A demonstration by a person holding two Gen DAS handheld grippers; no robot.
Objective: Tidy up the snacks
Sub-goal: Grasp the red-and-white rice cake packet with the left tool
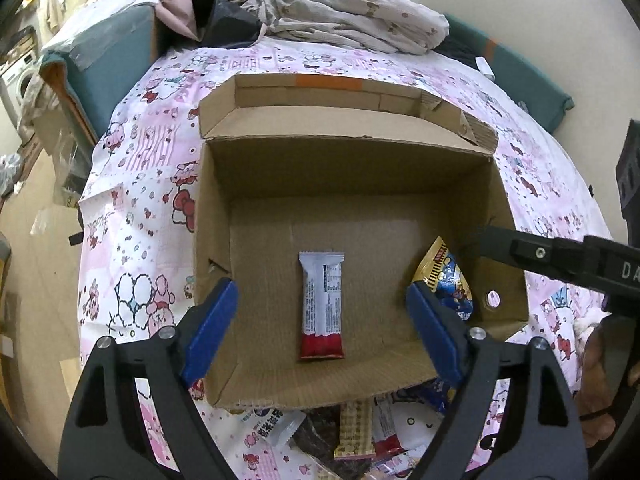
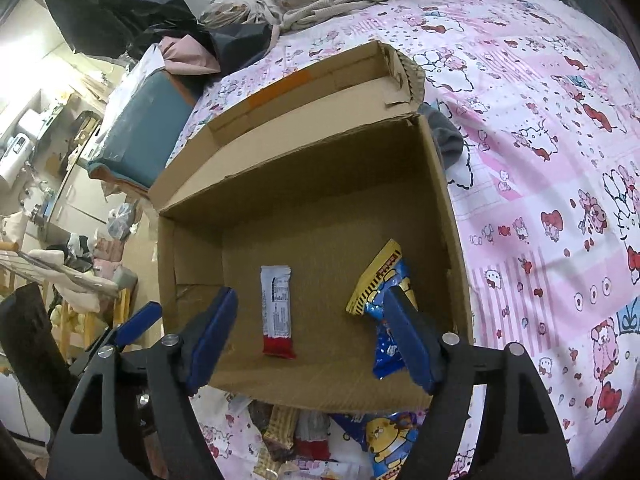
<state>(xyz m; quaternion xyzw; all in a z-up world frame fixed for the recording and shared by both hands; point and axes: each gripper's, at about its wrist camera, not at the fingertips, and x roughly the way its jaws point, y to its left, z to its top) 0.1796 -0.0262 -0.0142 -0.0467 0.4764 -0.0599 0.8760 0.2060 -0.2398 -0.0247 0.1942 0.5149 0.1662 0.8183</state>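
One cardboard box; two snack packets inside: bar, blue-and-yellow bag

Soft, even indoor light; box interior shadowed, bright glare far left in the right view, fisheye bending edges, corners black.

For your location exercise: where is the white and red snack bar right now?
The snack bar lies flat on the cardboard box floor, near its middle, left of the blue and yellow packet.

A white-and-red snack bar lies in the cardboard box between spread jaws.
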